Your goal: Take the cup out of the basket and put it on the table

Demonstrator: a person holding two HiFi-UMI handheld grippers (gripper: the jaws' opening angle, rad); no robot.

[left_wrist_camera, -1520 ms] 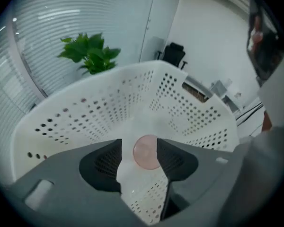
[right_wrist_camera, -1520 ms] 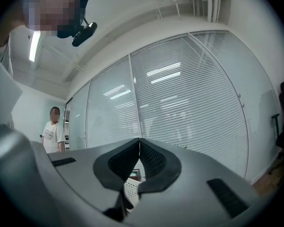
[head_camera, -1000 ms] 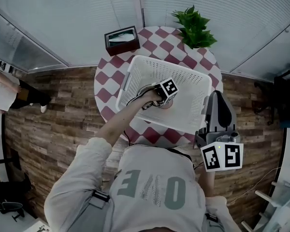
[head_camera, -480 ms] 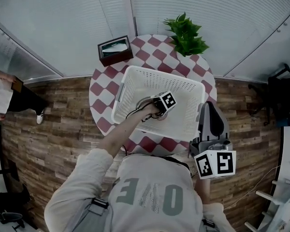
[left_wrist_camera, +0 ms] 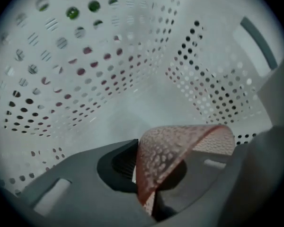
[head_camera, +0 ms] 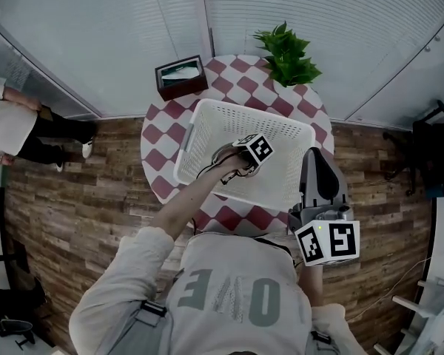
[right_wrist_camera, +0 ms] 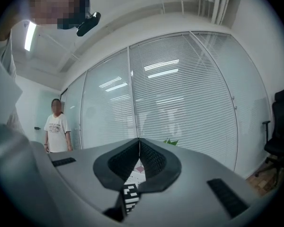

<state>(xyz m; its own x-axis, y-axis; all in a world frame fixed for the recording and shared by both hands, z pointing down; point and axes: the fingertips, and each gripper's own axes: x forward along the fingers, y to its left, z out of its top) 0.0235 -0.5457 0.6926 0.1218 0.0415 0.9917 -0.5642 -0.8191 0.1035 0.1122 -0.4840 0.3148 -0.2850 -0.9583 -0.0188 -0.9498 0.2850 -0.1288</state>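
The left tongs (left_wrist_camera: 144,181) were closing on the wall of the reddish cup (left_wrist_camera: 180,143), which sat low inside the white basket (left_wrist_camera: 85,79) on the checkered worktop (head_camera: 163,128), while the right tongs (right_wrist_camera: 139,160) hung pressed together and empty, so lifting out and setting down remained undone.

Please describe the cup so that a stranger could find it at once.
On the round checkered table stands a white perforated basket. Inside it, the left claw is closing on the rim of the cup, the only reddish, speckled thing among pale walls.
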